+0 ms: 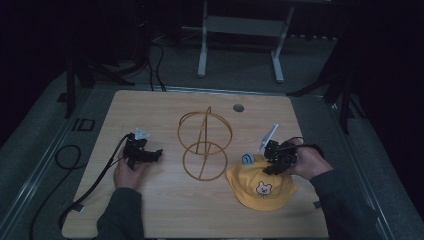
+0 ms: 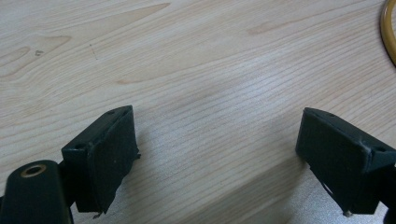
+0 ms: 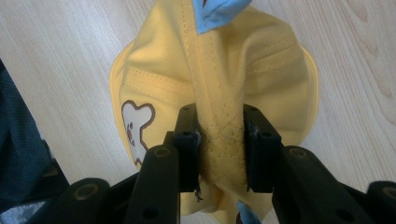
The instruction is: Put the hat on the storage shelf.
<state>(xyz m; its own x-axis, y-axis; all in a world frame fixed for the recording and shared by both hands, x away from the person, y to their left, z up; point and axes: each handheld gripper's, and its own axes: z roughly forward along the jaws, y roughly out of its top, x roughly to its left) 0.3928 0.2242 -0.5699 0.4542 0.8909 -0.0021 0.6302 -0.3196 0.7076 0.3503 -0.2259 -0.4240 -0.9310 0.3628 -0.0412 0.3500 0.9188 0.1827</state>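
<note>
A yellow child's hat (image 1: 262, 192) with a bear patch and a blue ear (image 1: 247, 159) lies on the wooden table at the right. My right gripper (image 1: 272, 162) sits on its far edge. In the right gripper view the two jaws pinch a raised, stitched fold of the yellow hat (image 3: 224, 70), and the right gripper (image 3: 219, 116) is shut on it. My left gripper (image 1: 157, 154) rests low over the table at the left. Its jaws stand wide apart over bare wood, so the left gripper (image 2: 215, 126) is open with nothing in it.
A gold wire stand (image 1: 204, 145) of rings stands at the table's middle, between the two hands; its rim (image 2: 388, 32) shows in the left gripper view. A black cable (image 1: 75, 165) trails off the left edge. A round grommet (image 1: 238, 107) sits near the far edge.
</note>
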